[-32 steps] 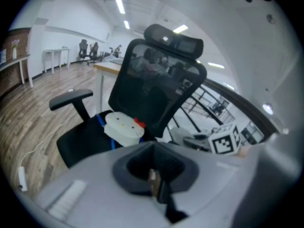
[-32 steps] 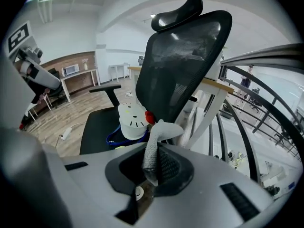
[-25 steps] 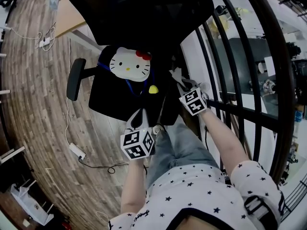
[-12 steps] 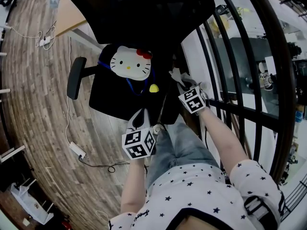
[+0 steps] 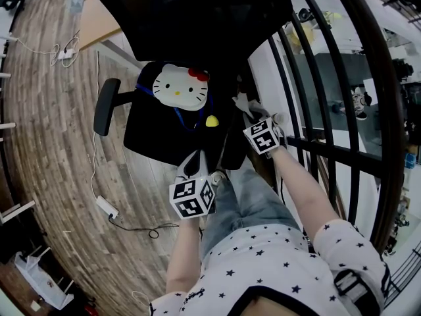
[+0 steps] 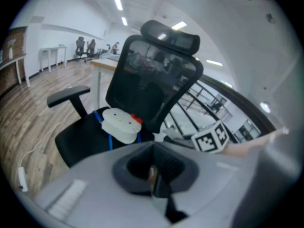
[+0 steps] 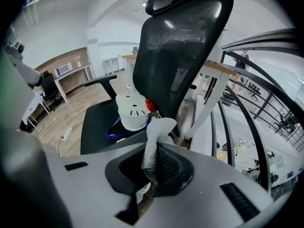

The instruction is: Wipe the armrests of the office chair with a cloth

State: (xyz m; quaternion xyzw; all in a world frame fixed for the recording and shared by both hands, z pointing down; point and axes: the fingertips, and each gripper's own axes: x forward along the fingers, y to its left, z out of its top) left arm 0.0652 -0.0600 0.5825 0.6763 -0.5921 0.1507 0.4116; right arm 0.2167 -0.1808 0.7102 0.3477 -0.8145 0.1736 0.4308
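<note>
Right claw (image 7: pixel 151 171) is clenched on the cloth (image 7: pixel 158 131). The cloth sticks up out of the jaws and bunches at the top. In the head view it sits on the railing side of the office chair (image 5: pixel 191 18), just beside the seat edge. Can't tell if it touches an armrest there.

Left claw (image 6: pixel 153 175) is clenched with jaws together and nothing between them. It's near the seat's front edge.

The far-side armrest (image 5: pixel 105 107) is well apart from both claws. A white cat-face cushion (image 5: pixel 179 87) lies on the seat with a blue strap (image 7: pixel 114 128) under it. Black railing (image 5: pixel 316 78) runs along the right, wood floor (image 5: pixel 46 143) on the left.
</note>
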